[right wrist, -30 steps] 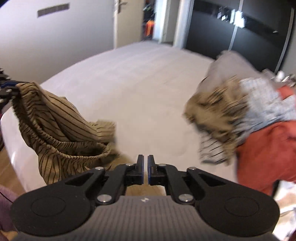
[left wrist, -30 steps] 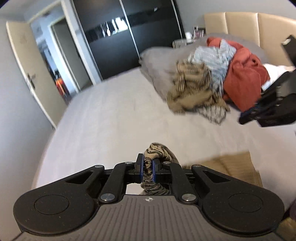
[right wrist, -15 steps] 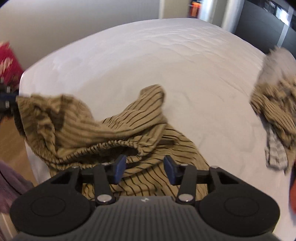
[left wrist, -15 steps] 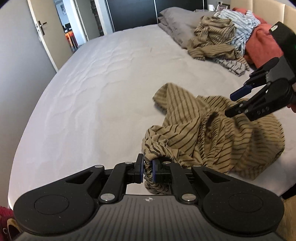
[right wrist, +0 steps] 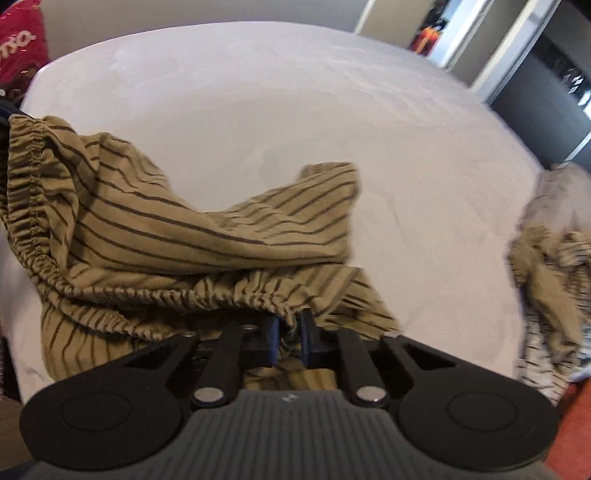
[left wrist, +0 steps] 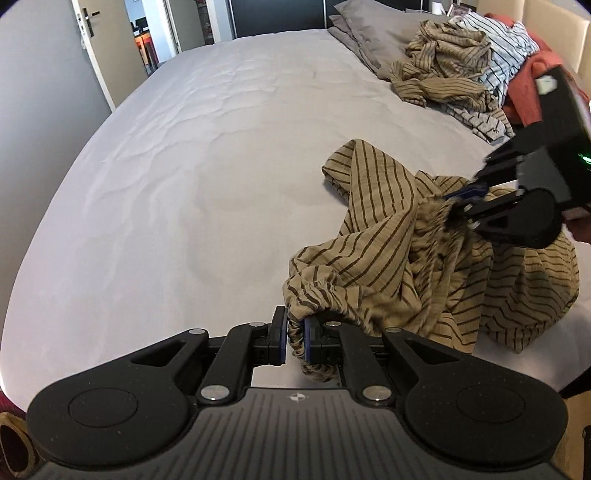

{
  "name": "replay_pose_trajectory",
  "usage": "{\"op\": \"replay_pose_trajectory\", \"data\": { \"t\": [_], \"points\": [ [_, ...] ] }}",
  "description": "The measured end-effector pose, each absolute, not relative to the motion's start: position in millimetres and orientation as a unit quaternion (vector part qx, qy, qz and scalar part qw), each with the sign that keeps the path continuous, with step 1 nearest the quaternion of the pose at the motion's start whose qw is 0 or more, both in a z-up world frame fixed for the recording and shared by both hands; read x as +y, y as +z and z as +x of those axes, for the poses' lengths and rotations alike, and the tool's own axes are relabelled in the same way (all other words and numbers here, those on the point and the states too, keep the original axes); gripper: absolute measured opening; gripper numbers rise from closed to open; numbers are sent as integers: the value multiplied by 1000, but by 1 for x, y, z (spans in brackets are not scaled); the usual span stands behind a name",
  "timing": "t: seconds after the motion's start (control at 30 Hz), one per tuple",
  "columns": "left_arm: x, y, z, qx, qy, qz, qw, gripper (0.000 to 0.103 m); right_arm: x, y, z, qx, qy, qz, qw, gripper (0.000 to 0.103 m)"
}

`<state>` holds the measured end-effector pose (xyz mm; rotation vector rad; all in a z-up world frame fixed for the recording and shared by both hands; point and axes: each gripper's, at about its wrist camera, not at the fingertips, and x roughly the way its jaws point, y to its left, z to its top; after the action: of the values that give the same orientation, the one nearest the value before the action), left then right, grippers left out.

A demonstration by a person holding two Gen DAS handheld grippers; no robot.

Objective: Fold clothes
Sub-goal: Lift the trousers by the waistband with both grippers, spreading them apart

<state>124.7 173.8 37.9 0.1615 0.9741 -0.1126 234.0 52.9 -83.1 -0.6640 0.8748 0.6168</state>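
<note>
A tan garment with thin dark stripes lies crumpled on the grey bed sheet, filling the lower right of the left wrist view and the left and centre of the right wrist view. Its gathered elastic waistband runs along the near edge, and both tools grip that band. The left gripper, at the bottom centre of its own view, has its blue-padded fingers pinched on a bunched piece of the waistband. The right gripper likewise has its jaws drawn in on a fold of the elastic edge; in the left wrist view it shows at the right edge, its tips buried in the fabric, blurred. One loose end of the garment lies flat on the sheet, toward the middle of the bed. Well apart, in the upper right of the left wrist view, sits a heap of clothes: another tan striped piece, a white striped shirt and something rust-red, beside grey pillows. A door stands open at the upper left.
</note>
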Motion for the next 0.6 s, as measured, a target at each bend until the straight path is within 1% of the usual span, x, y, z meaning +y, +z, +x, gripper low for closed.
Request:
{"op": "replay_pose_trajectory", "data": {
  "t": [0.17,0.4,0.6],
  "points": [
    [170,47,119,454,-43,71,887,6,24,-46,216,381,229,-312,839,8],
    [136,87,102,401,-60,56,912,6,-40,42,168,338,158,-285,883,8],
    [92,165,87,314,-96,67,942,6,-92,118,115,297,91,-277,909,8]
  ]
}}
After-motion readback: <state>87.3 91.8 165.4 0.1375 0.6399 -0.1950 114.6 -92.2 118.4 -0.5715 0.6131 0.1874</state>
